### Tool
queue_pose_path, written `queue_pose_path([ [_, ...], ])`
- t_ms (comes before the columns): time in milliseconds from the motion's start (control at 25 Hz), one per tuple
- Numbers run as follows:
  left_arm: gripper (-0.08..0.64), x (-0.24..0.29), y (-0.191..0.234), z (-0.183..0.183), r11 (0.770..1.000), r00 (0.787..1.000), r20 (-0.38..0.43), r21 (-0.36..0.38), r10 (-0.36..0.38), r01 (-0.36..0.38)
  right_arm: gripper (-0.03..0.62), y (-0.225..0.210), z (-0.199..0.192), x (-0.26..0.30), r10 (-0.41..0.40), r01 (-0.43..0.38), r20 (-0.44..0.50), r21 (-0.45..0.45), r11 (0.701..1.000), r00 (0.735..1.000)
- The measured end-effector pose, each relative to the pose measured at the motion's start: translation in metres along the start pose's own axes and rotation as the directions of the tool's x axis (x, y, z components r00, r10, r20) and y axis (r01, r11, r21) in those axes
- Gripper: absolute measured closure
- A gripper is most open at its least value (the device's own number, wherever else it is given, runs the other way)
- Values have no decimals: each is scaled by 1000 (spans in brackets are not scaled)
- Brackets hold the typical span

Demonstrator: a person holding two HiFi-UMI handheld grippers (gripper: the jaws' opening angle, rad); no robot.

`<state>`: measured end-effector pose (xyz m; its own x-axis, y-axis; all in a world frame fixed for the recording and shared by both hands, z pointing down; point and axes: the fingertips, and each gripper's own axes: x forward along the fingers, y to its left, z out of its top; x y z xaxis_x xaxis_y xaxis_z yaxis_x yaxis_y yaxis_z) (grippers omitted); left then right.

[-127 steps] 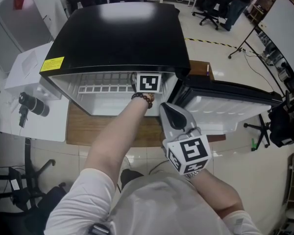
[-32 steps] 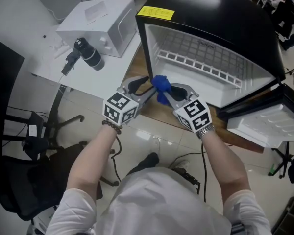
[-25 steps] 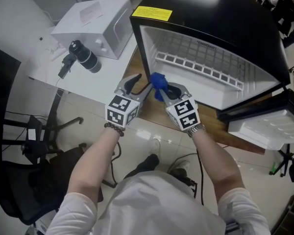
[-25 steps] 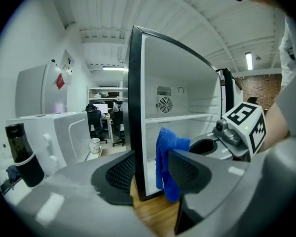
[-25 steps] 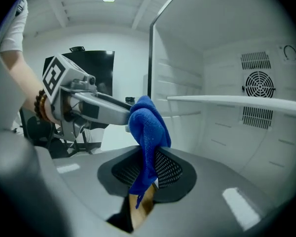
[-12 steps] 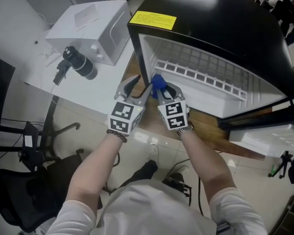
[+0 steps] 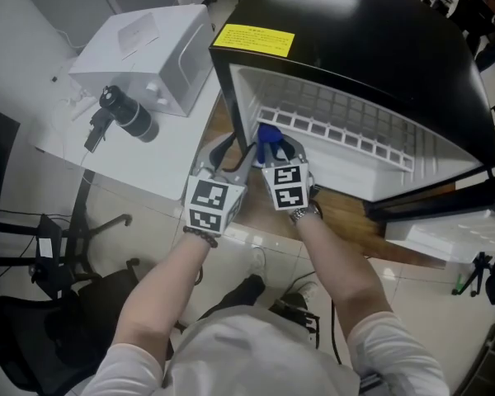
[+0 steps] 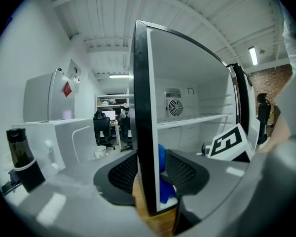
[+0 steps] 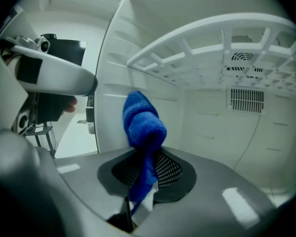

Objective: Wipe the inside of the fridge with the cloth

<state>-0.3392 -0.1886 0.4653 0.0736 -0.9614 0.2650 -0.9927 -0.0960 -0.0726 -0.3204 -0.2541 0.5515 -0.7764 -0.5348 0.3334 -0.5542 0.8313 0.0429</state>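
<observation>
The black fridge [image 7: 355,40] stands open with a white inside and a wire shelf [image 7: 346,126]. My right gripper [image 7: 274,144] is shut on a bunched blue cloth [image 7: 268,135], just inside the opening near the left wall. In the right gripper view the cloth [image 9: 143,125] rises from between the jaws of that gripper [image 9: 148,171], under the shelf [image 9: 212,38]. My left gripper [image 7: 233,148] straddles the front edge of the fridge's left wall [image 8: 140,107]. Its jaws have just been closing with that edge between them. A thin gap shows at the inner pad of the left gripper [image 8: 150,171].
A white box [image 7: 140,48] and a black lens-like device [image 7: 120,114] sit on the white table left of the fridge. The fridge's door [image 7: 445,213] hangs open at the right. The fridge stands on a wooden board [image 7: 346,209]. A chair base [image 7: 33,246] is at lower left.
Both grippers have moved closer to the fridge's left front corner. The right one has carried the cloth into the opening. The left gripper's jaws have narrowed about the wall's edge.
</observation>
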Motion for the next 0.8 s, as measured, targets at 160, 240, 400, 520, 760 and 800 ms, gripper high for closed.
queue_pose_path([
  [160,394,1,0,0,1000,1000,6,-11,-2,2,531,-11,-1,10,-36,36,-4,21,999,999],
  [240,394,1,0,1,1000,1000,10,-14,-4,4,531,-17,-1,16,-54,54,-4,41,998,999],
  [400,394,2,0,2,1000,1000,20,-17,-7,7,531,-30,0,29,-97,96,8,84,992,995],
  [520,403,1,1,2,1000,1000,13,-22,0,0,531,-37,-1,37,-129,126,15,118,985,992],
  [760,419,1,4,6,999,999,24,-44,22,-21,531,-51,-2,50,-174,169,24,141,976,984],
  [800,419,1,4,6,998,999,27,-51,23,-22,531,-53,-1,52,-179,174,28,143,974,983],
])
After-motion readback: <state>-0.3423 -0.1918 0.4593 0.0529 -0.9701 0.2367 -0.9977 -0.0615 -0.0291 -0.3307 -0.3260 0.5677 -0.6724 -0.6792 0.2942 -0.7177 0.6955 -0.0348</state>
